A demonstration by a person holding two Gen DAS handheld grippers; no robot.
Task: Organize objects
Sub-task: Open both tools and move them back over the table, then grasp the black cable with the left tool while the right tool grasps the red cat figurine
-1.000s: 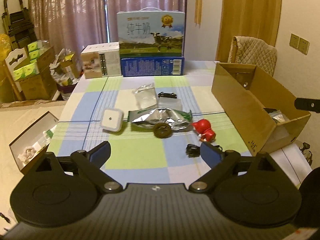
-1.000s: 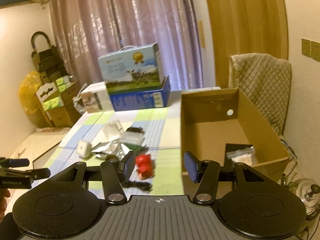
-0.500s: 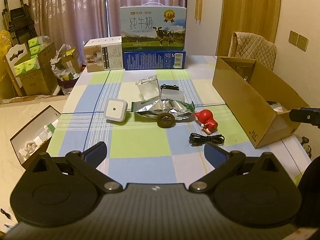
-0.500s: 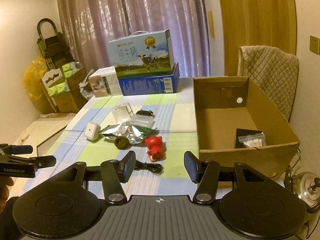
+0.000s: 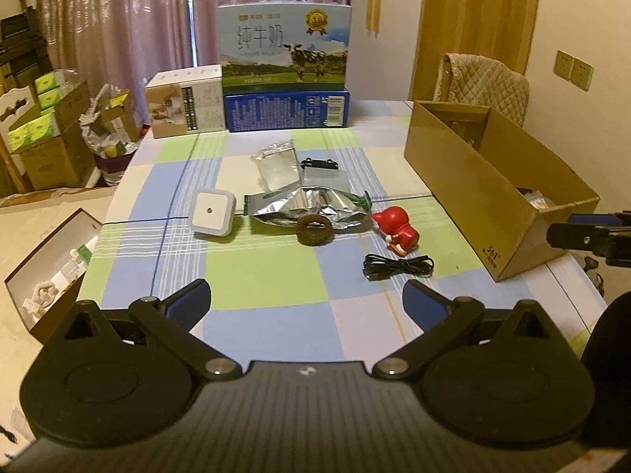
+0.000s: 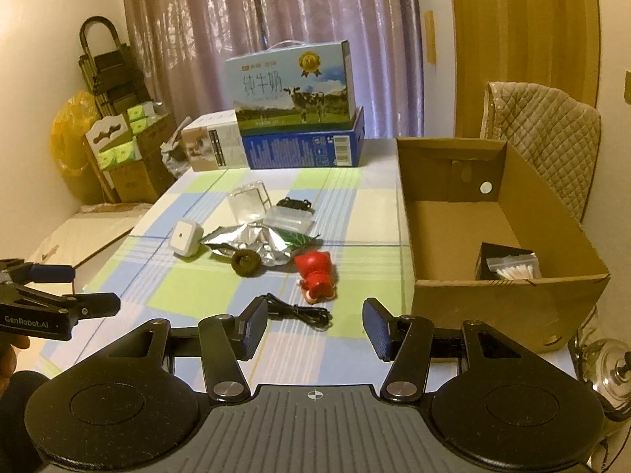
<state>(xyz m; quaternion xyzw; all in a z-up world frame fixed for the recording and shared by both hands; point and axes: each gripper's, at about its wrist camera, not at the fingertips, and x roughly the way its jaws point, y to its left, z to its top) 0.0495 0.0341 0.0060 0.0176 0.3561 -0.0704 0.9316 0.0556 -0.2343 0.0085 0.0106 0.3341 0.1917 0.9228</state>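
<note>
Scattered on the checked tablecloth are a red figurine [image 5: 396, 230], a coiled black cable [image 5: 398, 267], a brown hair ring [image 5: 313, 229], a white square night light [image 5: 211, 213], a crumpled foil bag [image 5: 311, 207] and a clear packet [image 5: 278, 165]. An open cardboard box [image 5: 473, 181] stands at the right with a bag of cotton swabs [image 6: 512, 270] inside. My left gripper [image 5: 305, 299] hovers wide open over the near table, holding nothing. My right gripper [image 6: 314, 325] is open just short of the cable [image 6: 295, 311], apart from it.
A milk carton [image 5: 284, 45] on a blue box and a white carton [image 5: 183, 104] line the table's far edge. A padded chair [image 5: 485, 82] stands behind the cardboard box. An open box [image 5: 47, 260] lies on the floor at the left. A kettle [image 6: 607, 362] sits at the right.
The left jaws spread slightly wider and the left view steadied. The right gripper sank toward the table, so the cable and figurine now lie closer ahead of its fingertips.
</note>
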